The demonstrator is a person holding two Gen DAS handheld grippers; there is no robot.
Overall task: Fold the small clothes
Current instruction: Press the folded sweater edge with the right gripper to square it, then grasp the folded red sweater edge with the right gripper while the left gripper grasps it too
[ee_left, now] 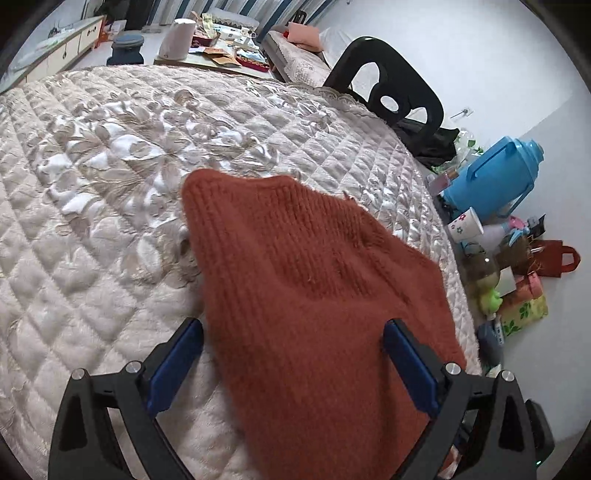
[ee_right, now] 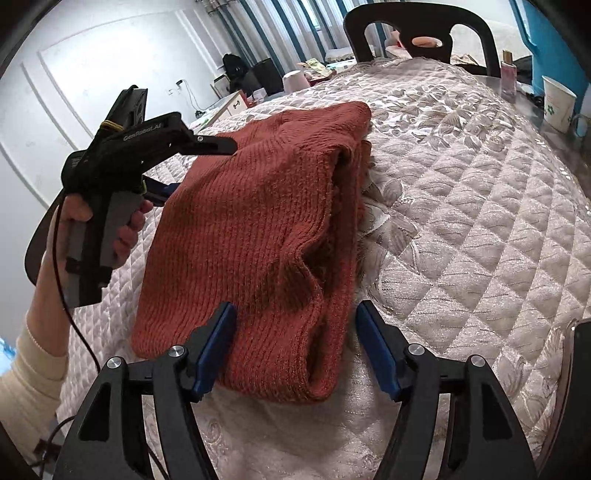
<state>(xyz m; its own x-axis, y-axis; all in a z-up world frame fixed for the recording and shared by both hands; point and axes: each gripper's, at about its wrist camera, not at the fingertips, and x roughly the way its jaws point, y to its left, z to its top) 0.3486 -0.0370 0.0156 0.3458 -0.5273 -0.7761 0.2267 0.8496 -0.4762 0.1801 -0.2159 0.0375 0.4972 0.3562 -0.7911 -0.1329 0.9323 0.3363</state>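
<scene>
1. One rust-red knitted sweater (ee_right: 255,236) lies folded into a thick bundle on a pale quilted bedspread (ee_right: 461,236). Its folded layers show along its right edge in the right wrist view.
2. In that view, open quilt stretches to the right of the sweater and beyond it, as far as a black chair back (ee_right: 421,33) at the far edge.
3. In the left wrist view, bare quilt spreads widely to the left of and beyond the sweater (ee_left: 314,295). To the right the bedspread's edge runs close by (a crowded strip lies past it), with a blue thermos jug (ee_left: 491,177) and a flowered paper cup (ee_left: 465,225).
4. The left gripper (ee_left: 291,354) hovers tilted down over the sweater's near part, its two blue pads spread wide on either side, pinching nothing.
5. In the right wrist view the left gripper (ee_right: 201,166) sits at the sweater's left side. A hand (ee_right: 92,229) in a cream sleeve (ee_right: 26,369) wraps its grip.
6. The right gripper (ee_right: 295,343) points down at the sweater's near end. Its jaws stand fully spread, with the sweater's near right corner lying between the pads, not squeezed.
7. Counted: one sweater, two grippers, one visible hand, one chair, one jug.
</scene>
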